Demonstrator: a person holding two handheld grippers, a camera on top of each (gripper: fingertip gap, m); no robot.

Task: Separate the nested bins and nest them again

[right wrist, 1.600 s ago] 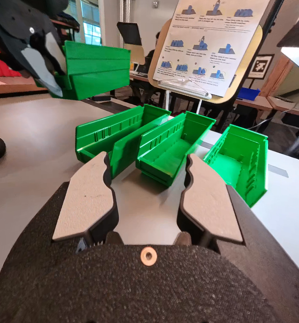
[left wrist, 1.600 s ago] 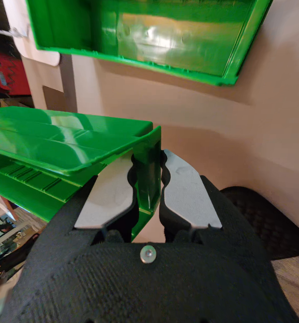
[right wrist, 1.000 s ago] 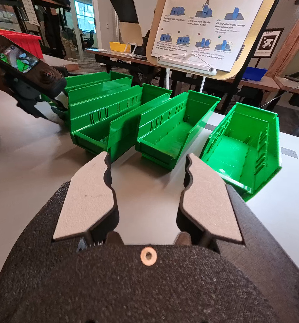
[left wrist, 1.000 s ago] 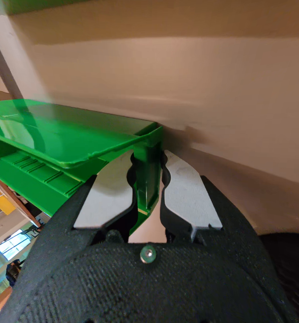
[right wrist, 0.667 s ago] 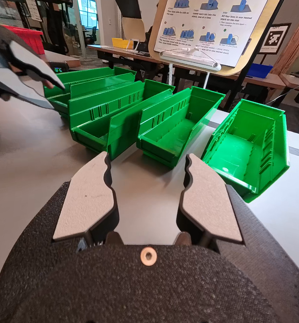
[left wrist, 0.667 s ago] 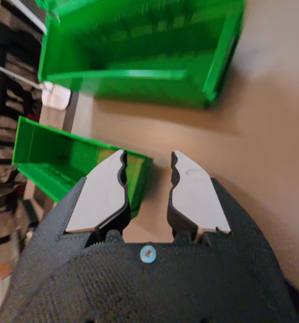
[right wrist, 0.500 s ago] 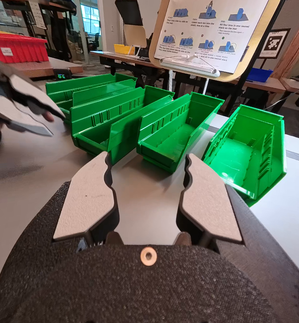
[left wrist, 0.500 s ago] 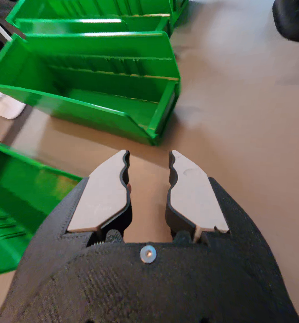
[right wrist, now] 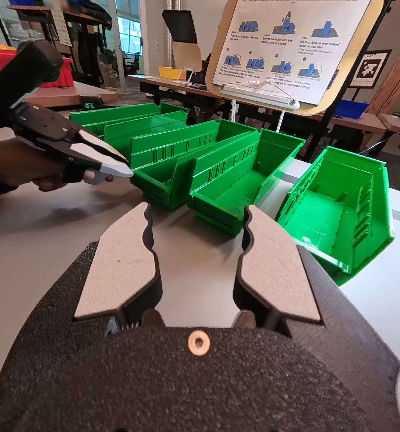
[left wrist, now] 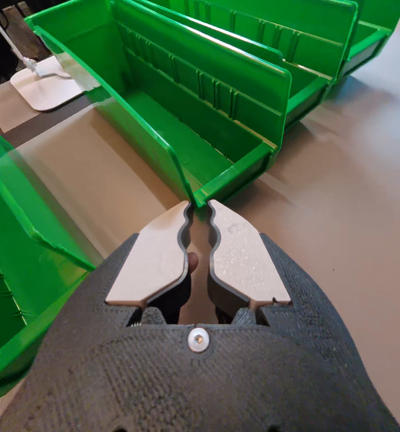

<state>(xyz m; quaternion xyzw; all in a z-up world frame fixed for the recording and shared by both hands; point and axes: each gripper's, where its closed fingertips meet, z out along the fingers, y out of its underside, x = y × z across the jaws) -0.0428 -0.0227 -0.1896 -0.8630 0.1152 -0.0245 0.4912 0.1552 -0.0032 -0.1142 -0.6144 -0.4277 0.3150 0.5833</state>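
Four green bins are sitting separated, side by side on the tabletop (right wrist: 42,245); far-left bin (right wrist: 128,117), second bin (right wrist: 182,161), third bin (right wrist: 241,187), and a right bin (right wrist: 339,210) lying apart and skewed; separating looks done, re-nesting looks like the next part; left hand-held gripper (left wrist: 199,207) is sitting low at the near corner of a bin (left wrist: 217,131), jaws almost together with a thin gap and nothing clamped; the bin corner is just past the tips, so contact cannot be told; in the right view the left hand-held gripper (right wrist: 114,167) is pointing at the front lip of the second bin; right hand-held gripper (right wrist: 196,219) is hovering over bare tabletop, jaws wide apart, empty; risks, as a guess: jaws this narrow may butt the bin wall and shove it into the neighbour instead of straddling it; a corner-only pinch may let the long bin swing or slip when lifted; an instruction board (right wrist: 288,46) is standing behind the bins.
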